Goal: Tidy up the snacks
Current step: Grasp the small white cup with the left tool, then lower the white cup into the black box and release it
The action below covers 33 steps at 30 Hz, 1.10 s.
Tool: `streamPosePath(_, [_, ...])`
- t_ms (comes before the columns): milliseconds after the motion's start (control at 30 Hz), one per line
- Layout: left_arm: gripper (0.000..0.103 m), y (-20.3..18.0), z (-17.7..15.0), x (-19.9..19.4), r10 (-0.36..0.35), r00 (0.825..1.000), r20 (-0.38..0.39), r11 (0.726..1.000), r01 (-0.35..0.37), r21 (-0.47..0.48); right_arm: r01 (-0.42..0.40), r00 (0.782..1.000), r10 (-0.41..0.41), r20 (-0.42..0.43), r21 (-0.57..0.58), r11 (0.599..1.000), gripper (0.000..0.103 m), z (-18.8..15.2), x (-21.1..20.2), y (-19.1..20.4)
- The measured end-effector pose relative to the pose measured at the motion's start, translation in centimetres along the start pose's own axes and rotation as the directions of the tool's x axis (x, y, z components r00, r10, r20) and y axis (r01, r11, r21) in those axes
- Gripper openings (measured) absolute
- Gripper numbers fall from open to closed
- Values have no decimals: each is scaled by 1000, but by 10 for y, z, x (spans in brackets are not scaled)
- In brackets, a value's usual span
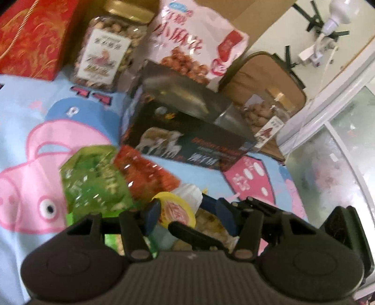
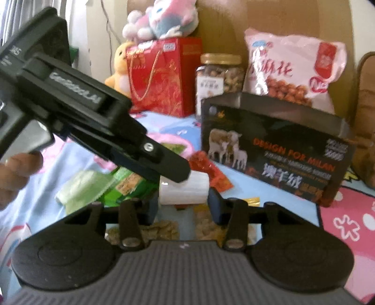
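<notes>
A small white jelly cup [image 1: 174,211] with a yellow lid sits between the blue pads of my left gripper [image 1: 185,208], which is shut on it above the blanket. In the right wrist view the same cup [image 2: 185,191] lies sideways between the fingers of my right gripper [image 2: 184,206], whose pads rest against its two sides. The left gripper [image 2: 178,173] reaches in there from the upper left, its tip on the cup's top. Green packets [image 1: 93,183] and a red packet [image 1: 145,173] lie just beyond. More snack packets [image 2: 206,225] lie under the right gripper.
A black box [image 2: 276,150] stands close behind the cup. Behind it are a nut jar [image 2: 220,75], a pink snack bag [image 2: 293,68] and a red gift bag [image 2: 161,77] with plush toys [image 2: 164,21]. Another jar [image 1: 264,115] leans at the right. A person's hand [image 2: 16,169] holds the left gripper.
</notes>
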<state>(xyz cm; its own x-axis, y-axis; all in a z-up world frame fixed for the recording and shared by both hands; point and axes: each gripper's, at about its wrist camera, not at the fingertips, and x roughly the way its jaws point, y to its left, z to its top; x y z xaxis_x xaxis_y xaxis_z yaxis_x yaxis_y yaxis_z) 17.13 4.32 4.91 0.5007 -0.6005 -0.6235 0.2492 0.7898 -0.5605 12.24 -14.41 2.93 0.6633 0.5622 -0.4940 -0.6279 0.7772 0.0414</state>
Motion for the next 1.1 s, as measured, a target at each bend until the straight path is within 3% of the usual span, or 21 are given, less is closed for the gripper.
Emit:
streamPosePath(133, [52,-16,10,-5,-52,998,30,998,51,28,34,998,-35,53,23,999,47,10,-12,-7])
streamPosePath(433, [52,-41,76,-2,-62,987,148,995,49,88,152,973,-146,181,-15,988,47,68,-4,-31])
streamPosePath(600, [52,-30,101,21,-44,989,138,998,37,54,182,969,-181,167,9,983,47,86,25,-52])
streamPosePath(733, [52,-22,105,36,-6,993,122,999,1,47,194,972,-195,133,26,981,48,85,42,-58])
streamPosePath(833, [54,-13,103,28,-24,990,136,999,21,28,211,966,-216,143,50,976,48,82,42,-60])
streamPosePath(967, [54,5,89,-8,-52,977,208,999,49,20,164,960,-192,205,144,976,48,73,11,-64])
streamPosePath(1100, [54,31,63,-33,-12,971,239,1000,13,-4,3,985,-49,165,267,964,47,49,-7,-71])
